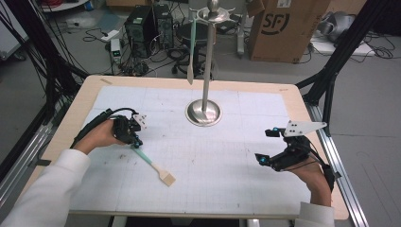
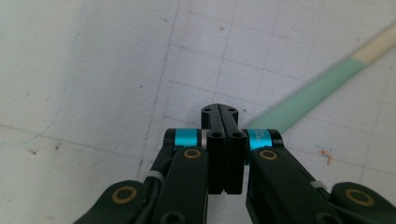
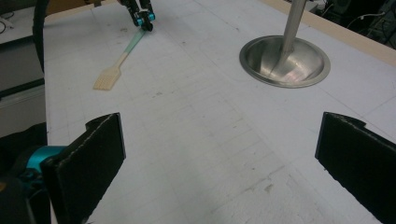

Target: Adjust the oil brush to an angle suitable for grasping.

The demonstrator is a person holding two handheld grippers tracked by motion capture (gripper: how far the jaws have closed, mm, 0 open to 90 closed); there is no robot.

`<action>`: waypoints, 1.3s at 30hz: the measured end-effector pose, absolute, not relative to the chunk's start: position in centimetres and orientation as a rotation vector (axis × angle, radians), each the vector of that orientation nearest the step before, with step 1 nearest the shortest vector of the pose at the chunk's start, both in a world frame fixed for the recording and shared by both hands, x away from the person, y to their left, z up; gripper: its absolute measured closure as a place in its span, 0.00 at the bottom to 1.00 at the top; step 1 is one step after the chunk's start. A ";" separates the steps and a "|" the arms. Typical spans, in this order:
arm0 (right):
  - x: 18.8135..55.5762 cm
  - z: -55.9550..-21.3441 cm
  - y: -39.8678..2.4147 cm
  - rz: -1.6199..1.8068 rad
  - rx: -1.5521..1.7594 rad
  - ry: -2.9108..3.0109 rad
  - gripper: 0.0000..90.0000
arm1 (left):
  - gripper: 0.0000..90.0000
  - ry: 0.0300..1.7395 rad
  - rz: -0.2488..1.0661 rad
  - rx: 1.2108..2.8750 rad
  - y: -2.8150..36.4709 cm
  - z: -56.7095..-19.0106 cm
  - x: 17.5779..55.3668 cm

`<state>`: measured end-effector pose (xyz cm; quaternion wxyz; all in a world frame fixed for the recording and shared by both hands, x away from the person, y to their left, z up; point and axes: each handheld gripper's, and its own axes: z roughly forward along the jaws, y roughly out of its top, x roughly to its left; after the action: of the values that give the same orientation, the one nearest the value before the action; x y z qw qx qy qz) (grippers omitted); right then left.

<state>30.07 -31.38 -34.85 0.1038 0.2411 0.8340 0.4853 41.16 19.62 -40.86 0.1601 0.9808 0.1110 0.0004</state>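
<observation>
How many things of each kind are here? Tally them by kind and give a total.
Green-handled spatulas: 2, lying spatula, hanging spatula
Metal stand: 1
Grippers: 2, left gripper, right gripper
Total: 5

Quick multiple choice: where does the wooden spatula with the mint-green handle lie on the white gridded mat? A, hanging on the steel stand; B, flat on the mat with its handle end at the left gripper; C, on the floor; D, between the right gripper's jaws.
B: the spatula lies flat on the mat, its handle end at the left gripper.
</observation>
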 end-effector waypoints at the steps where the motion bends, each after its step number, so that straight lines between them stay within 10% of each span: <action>1: 30.1 -34.8 -31.4 1.433 0.713 2.459 0.00 | 1.00 0.320 -0.006 2.800 19.7 -40.9 41.1; 39: 30.1 -34.8 -30.9 1.419 0.694 2.473 0.00 | 1.00 0.222 -0.112 2.817 24.4 -41.2 34.9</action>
<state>30.07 -30.89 -34.80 0.1033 0.2353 0.8383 0.4809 34.87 24.39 -41.17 0.1559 0.9839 0.0775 -0.0393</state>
